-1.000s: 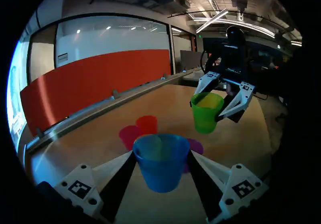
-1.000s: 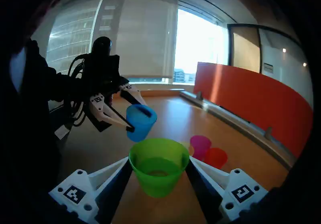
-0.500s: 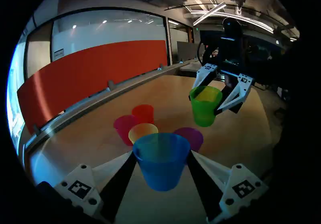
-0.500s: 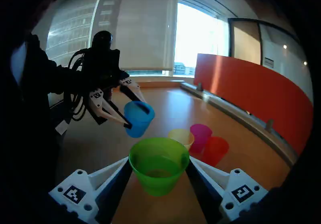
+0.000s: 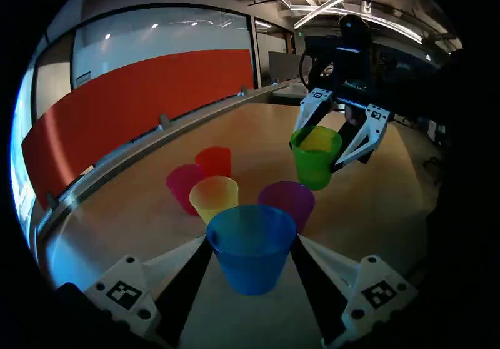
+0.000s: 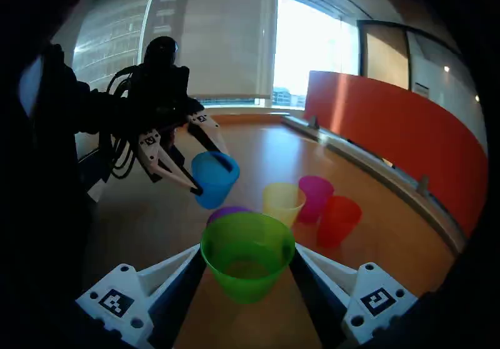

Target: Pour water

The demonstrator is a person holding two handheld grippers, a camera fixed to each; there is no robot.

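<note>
While my left tongs (image 5: 251,241) clamp the blue cup (image 5: 251,255) and my right tongs (image 6: 247,249) clamp the green cup (image 6: 247,261), both cups stand upright above the worktop (image 5: 375,205), well apart. The green cup lies ahead-right of the blue cup, so I'd bring the rims together before tilting.

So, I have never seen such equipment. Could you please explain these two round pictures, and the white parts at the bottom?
There is no robot: a person holds a two-finger tool in each hand, and a camera rides on each. The white parts are the tool's own fingers. The left gripper view looks along the left gripper, shut on a blue cup. The right gripper view looks along the right gripper, shut on a green cup. Each view shows the other tool farther off. On the wooden table stand a pink cup, a red cup, a yellow cup and a purple cup.
</note>
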